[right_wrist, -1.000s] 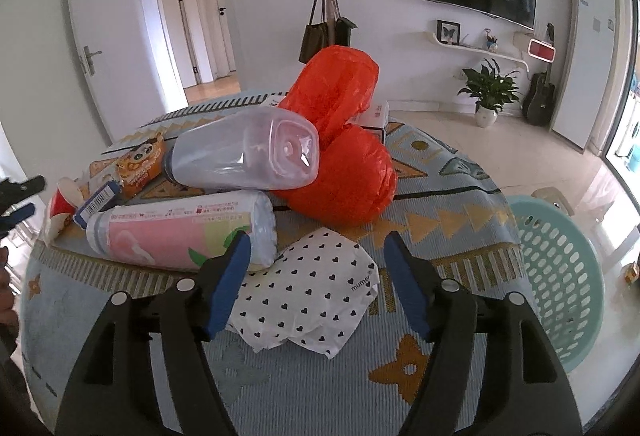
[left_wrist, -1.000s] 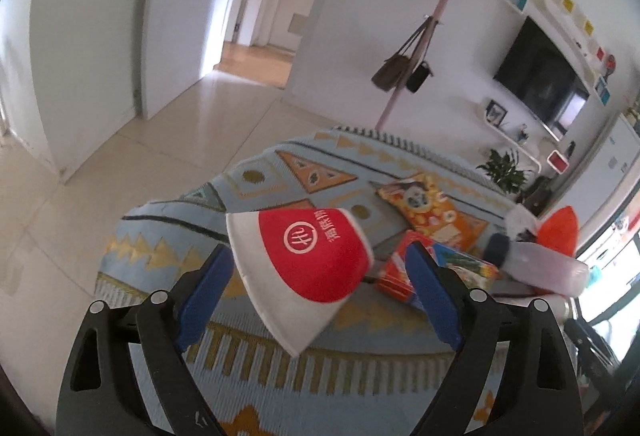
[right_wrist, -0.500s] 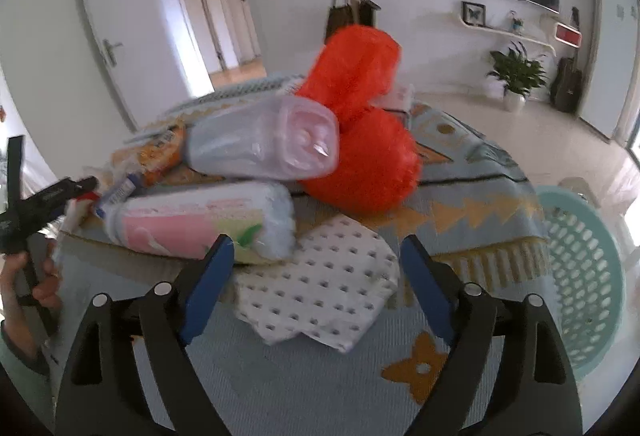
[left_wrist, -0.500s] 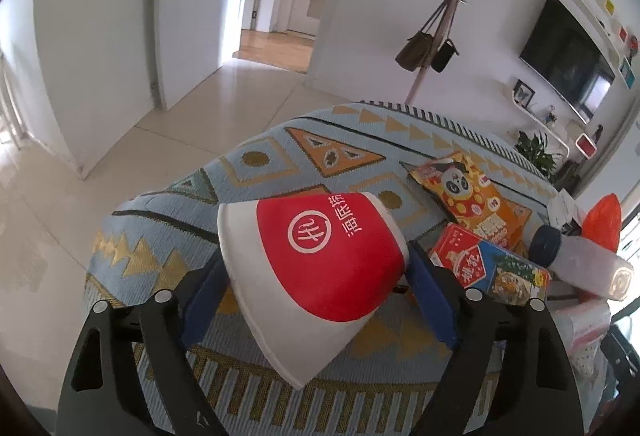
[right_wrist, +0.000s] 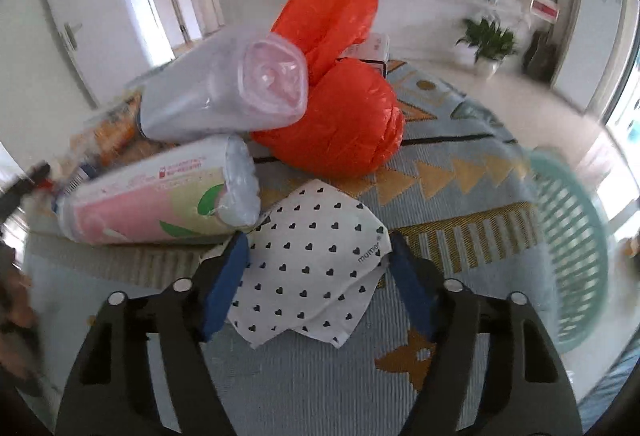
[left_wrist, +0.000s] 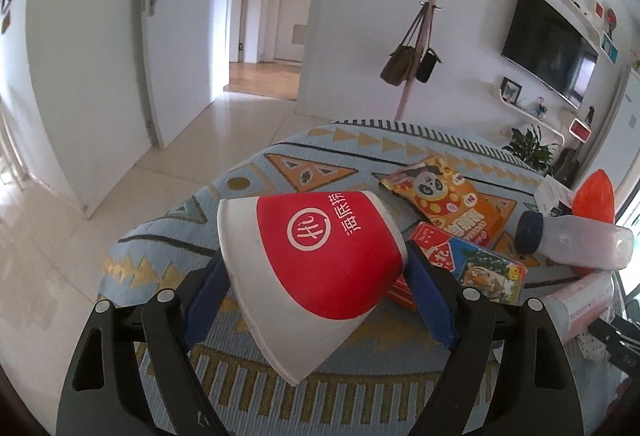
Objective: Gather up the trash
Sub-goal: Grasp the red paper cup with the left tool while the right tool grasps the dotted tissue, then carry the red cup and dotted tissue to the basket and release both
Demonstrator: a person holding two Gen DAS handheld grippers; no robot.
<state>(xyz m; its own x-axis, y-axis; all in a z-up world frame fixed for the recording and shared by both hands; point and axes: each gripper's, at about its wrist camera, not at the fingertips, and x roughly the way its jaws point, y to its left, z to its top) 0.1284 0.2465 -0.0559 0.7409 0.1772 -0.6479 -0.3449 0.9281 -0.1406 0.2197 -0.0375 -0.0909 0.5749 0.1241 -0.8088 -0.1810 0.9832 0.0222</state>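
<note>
The left gripper [left_wrist: 314, 278] has a red and white paper cup [left_wrist: 316, 268] lying on its side between its jaws. Both blue pads [left_wrist: 210, 294] press against the cup's wall, so the jaws are clamped on it, set wide by the cup's width. The cup's narrow base points toward the right pad and its wide mouth toward the lower left. Beyond it, on the patterned tabletop [left_wrist: 328, 160], lie an orange snack bag with a panda [left_wrist: 448, 196], a flat red box with a tiger picture [left_wrist: 476, 264], and a clear bottle with a dark cap [left_wrist: 576, 240] on its side.

In the right wrist view, a pink and white wrapped roll [right_wrist: 160, 196] lies at the left, with the clear bottle [right_wrist: 224, 92] resting above it and two puffed orange plastic bags [right_wrist: 340, 116] next to them. The right gripper [right_wrist: 316, 272] straddles a crumpled white paper bag with black hearts [right_wrist: 312, 256] that lies flat on the tabletop [right_wrist: 460, 204]. The bag sits squarely between the jaws, which are closing; the left pad [right_wrist: 228, 284] meets the bag's edge, while the right pad is just beside it, so no firm grip shows. A teal plastic basket [right_wrist: 576, 248] stands at the far right, off the tabletop's edge.
</note>
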